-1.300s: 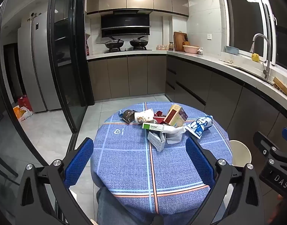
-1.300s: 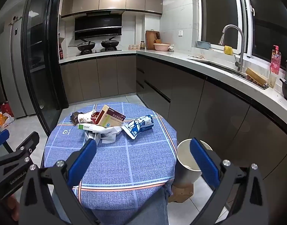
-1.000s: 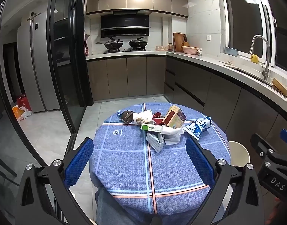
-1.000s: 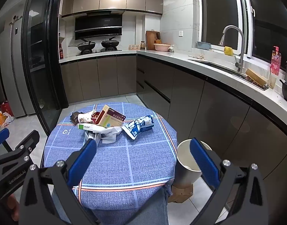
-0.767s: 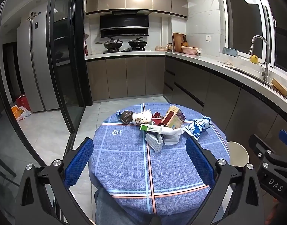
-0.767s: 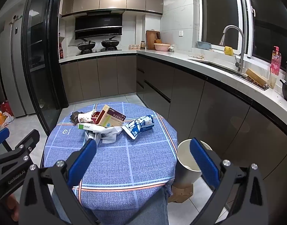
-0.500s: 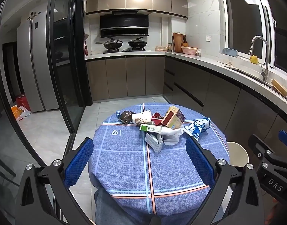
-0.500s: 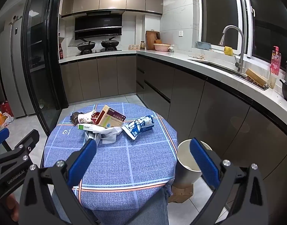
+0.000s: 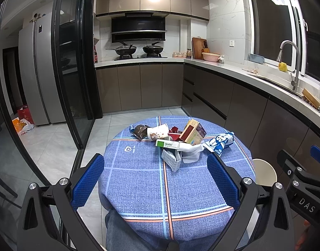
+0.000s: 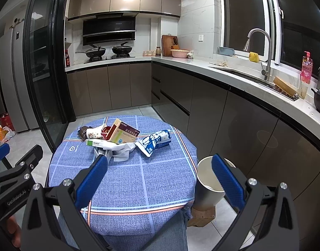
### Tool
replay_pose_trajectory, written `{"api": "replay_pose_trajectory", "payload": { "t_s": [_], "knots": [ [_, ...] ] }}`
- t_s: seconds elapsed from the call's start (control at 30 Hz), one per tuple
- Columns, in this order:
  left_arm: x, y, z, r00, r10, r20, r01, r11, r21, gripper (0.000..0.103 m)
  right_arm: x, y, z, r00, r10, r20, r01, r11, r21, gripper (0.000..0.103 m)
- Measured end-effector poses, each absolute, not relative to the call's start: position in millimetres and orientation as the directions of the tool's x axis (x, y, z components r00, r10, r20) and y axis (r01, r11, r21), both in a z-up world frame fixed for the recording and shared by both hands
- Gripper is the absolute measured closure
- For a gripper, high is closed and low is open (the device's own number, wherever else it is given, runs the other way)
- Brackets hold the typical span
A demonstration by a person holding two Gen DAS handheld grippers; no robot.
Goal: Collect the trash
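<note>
A heap of trash sits on the far half of a round table with a blue checked cloth [image 9: 139,179]: a green-and-white box [image 9: 167,144], a red-and-tan carton [image 9: 193,131], a blue-and-white snack bag [image 9: 219,143], crumpled white paper [image 9: 190,153], a small grey box [image 9: 171,159] and a brown wrapper [image 9: 140,130]. The same carton [image 10: 123,133] and snack bag [image 10: 153,140] show in the right wrist view. My left gripper [image 9: 155,179] is open above the near table edge, empty. My right gripper [image 10: 160,177] is open and empty, over the table's right edge. A white bin [image 10: 208,179] stands beside the table.
Kitchen cabinets and a counter with a sink tap [image 10: 262,48] run along the right and back. Glass sliding doors [image 9: 72,83] and a fridge [image 9: 36,73] stand at the left. A person's jeans-clad leg [image 9: 126,230] shows under the table. Tiled floor [image 9: 51,150] lies left of the table.
The left wrist view has drifted back slightly, so the table sits a little lower-left in frame. The right gripper and the trash have not moved.
</note>
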State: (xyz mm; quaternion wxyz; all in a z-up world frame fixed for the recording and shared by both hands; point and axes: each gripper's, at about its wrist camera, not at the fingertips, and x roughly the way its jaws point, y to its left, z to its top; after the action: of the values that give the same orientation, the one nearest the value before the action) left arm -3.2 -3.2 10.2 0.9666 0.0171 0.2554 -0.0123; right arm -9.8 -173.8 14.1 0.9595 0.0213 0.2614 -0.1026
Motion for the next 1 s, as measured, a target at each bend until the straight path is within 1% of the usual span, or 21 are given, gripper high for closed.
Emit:
{"api": "replay_pose_trajectory", "payload": {
  "t_s": [1.0],
  "knots": [
    [-4.6,-8.9,17.7,0.871,-0.021,-0.491,0.035,0.999,0.019,0.008,-7.4,-173.3,19.9,0.842,-0.186,-0.507,0.205,0.979,-0.017,0.003]
  ]
}}
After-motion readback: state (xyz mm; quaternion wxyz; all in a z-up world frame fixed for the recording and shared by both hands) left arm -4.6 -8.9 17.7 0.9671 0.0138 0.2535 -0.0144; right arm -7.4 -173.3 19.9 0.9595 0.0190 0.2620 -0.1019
